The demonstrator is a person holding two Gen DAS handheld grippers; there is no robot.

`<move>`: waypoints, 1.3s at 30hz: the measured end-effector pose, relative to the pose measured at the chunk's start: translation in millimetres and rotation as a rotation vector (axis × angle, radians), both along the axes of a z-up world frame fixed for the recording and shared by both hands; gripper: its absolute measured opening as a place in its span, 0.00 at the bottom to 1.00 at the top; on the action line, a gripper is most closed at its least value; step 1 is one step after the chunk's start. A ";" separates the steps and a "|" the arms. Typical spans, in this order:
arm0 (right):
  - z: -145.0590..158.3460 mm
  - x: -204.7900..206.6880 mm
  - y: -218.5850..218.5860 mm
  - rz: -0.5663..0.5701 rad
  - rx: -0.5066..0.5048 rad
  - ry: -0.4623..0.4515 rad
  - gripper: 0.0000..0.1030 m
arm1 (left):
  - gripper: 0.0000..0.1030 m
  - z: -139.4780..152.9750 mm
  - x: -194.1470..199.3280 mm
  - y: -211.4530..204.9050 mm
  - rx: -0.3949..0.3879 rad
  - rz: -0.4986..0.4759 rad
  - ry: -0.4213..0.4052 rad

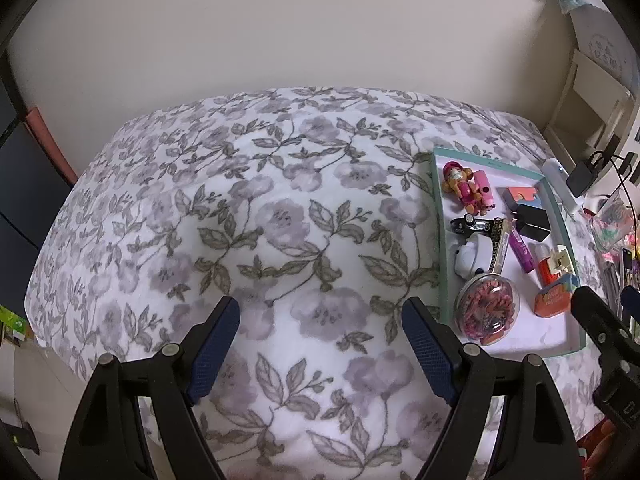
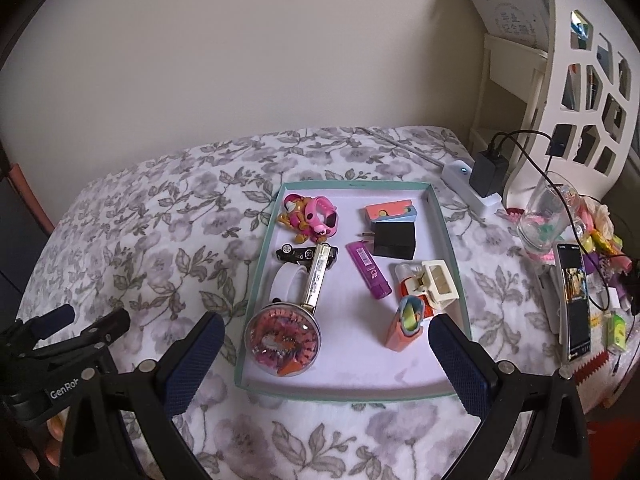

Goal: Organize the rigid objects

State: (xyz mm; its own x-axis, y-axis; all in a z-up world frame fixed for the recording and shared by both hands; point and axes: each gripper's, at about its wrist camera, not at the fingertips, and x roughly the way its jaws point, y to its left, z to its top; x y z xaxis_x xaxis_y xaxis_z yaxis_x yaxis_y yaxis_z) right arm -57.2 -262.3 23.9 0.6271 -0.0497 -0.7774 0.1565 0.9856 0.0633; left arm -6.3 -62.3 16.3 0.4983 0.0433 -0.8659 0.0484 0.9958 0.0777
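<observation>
A floral cloth in grey and lilac covers a table that stands against a plain cream wall, with a white cut-out shelf unit at the far right. On the cloth, right of centre, lies a shallow teal-rimmed tray with the rigid objects in it. At its far left corner is a pink and orange toy figure; nearer lie a small black toy car, partly hidden behind a gold-printed stick, and a white tape roll. A clear dome full of pink pieces sits at the near left, its contents too jumbled to name. In the middle lies a purple tube; far right are a coral and blue block and a black plug adapter. A cream hair claw rests on an orange item mostly covered by it, and a coral case stands near the right wall.

The left gripper hovers over bare cloth left of the tray, its blue-padded fingers spread wide and holding nothing. The right gripper hangs over the tray's near edge, jaws equally wide and empty.

Right of the tray a phone, a glass jar and a white power strip with a black charger crowd together; the small items beyond are cut off by the lens edge.
</observation>
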 end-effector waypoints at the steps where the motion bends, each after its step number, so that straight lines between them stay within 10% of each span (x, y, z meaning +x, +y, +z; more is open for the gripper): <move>1: 0.5 -2.4 0.4 -0.002 0.000 -0.003 1.00 | 0.81 -0.6 -1.3 1.9 -0.002 0.005 0.003; 39: 10.9 -35.3 7.1 -0.012 -0.014 -0.046 1.00 | 0.81 4.9 -23.5 18.0 -0.074 -0.005 0.001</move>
